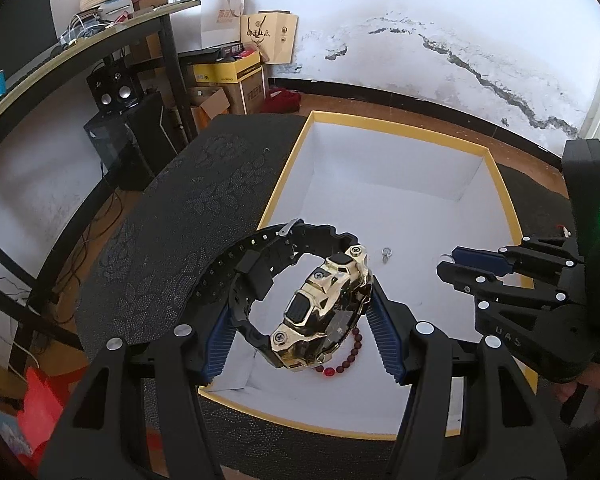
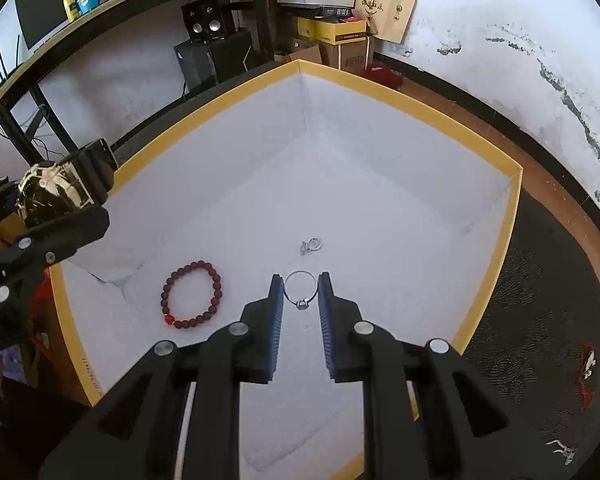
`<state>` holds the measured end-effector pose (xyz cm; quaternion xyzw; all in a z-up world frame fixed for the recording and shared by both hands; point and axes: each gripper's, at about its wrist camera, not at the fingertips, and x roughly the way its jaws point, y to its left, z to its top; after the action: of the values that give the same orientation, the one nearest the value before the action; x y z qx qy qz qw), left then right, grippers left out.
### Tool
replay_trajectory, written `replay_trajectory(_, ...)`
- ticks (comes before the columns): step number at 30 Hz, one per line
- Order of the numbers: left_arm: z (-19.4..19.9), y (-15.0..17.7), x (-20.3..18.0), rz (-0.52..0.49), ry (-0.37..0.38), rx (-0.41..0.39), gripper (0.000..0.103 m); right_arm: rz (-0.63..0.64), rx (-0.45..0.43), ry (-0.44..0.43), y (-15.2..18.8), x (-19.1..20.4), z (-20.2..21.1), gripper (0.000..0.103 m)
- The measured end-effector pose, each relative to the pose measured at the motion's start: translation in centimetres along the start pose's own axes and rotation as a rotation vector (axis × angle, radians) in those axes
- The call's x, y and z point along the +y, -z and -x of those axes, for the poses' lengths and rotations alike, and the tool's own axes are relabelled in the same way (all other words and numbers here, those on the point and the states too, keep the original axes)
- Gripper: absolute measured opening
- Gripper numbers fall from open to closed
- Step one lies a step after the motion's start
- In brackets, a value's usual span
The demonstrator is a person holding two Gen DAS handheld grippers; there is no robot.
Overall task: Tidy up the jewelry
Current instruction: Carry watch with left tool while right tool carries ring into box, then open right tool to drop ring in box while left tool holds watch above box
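Two hand-held grippers work over a shallow white box with a yellow rim [image 2: 420,104], which sits on a dark patterned cloth covering the desk. In the left wrist view, the left hand-held gripper [image 1: 300,312] pinches a chunky gold-and-black wristwatch [image 1: 324,312] by its case, at lower centre of the frame, held above the box's near end; the strap loops away toward the upper left. In the right wrist view, the right hand-held gripper [image 2: 300,292] sits at lower centre, its blue-padded jaws closed in on either side of a thin silver ring [image 2: 300,286], apparently gripping it just above the box floor. Already on the floor are a dark red bead bracelet [image 2: 192,296], left of the ring, and a small silver ring or charm [image 2: 311,245] just beyond it. The watch sits at the far left of this view, so the left hand-held gripper is nearer the box's left edge, and likely lowers the watch there.
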<state>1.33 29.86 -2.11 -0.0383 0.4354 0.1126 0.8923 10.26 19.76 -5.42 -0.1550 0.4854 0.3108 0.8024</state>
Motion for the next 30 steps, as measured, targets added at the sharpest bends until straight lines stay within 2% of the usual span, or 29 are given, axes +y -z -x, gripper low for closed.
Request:
replay_trajectory(8, 0.1, 0.1, 0.8, 0.02, -0.003, -0.008, 0.06, 0.011, -0.014, 0.022, -0.2, 0.5, -0.3, 0.019)
replay_trajectory(10, 0.2, 0.1, 1.0, 0.026, -0.004, -0.009, 0.06, 0.022, -0.024, 0.03, -0.1, 0.6, -0.2, 0.041)
replay_trajectory(11, 0.2, 0.1, 1.2, 0.032, -0.005, -0.01, 0.06, 0.024, -0.031, 0.029, 0.0, 0.6, -0.1, 0.061)
replay_trajectory(12, 0.3, 0.1, 1.3, 0.034, -0.005, -0.012, 0.06, 0.025, -0.045, 0.031, 0.1, 0.7, 0.0, 0.067)
replay_trajectory(17, 0.2, 0.2, 1.4, 0.04, -0.007, -0.006, 0.06, 0.026, -0.056, 0.021, 0.0, 0.7, -0.1, 0.067)
replay_trajectory(23, 0.1, 0.0, 1.8, 0.047, -0.007, -0.004, 0.06, 0.035, -0.083, 0.042, -0.1, 0.8, 0.7, 0.079)
replay_trajectory(28, -0.5, -0.1, 1.3, 0.046, -0.008, 0.006, 0.06, 0.027, -0.131, 0.088, 0.3, 0.3, 3.2, 0.081)
replay_trajectory(30, -0.8, -0.1, 1.0, 0.038, -0.003, 0.014, 0.06, 0.017, -0.144, 0.096, 0.7, 0.1, 4.3, 0.086)
